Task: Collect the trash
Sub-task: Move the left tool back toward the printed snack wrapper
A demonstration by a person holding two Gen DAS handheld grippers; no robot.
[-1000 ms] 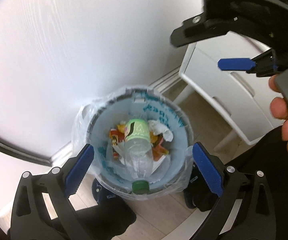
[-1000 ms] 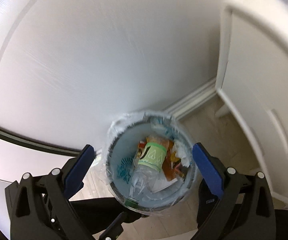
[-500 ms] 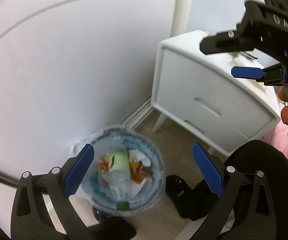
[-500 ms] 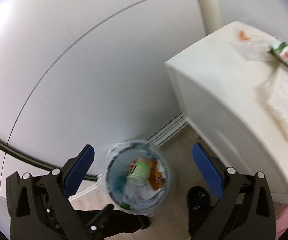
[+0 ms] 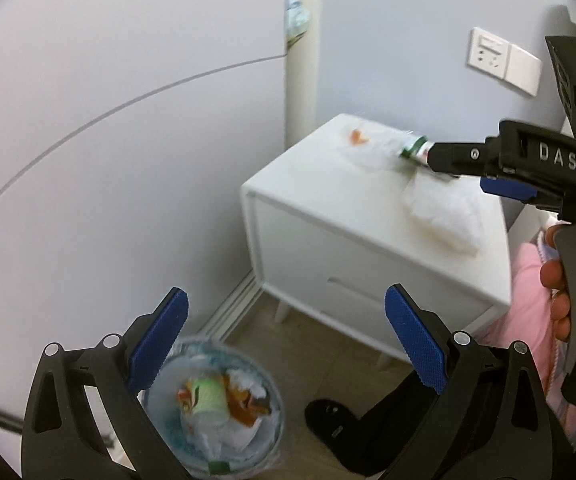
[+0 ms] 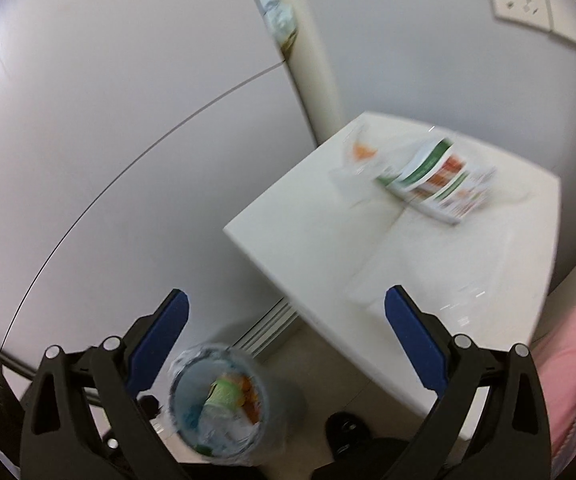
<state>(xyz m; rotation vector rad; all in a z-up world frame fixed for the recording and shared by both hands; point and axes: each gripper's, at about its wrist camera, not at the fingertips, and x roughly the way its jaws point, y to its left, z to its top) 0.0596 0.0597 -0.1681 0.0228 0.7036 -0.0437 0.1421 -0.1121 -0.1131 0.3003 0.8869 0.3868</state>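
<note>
both grippers have lifted up and away from the trash bin, which now looks smaller and lower than a moment ago. the left gripper and the right gripper are spread wide, holding nothing. the white nightstand has come into view. a green and orange wrapper lies on top.

You've swung both grippers up off the trash bin toward the nightstand, wrapper now in view.
</note>
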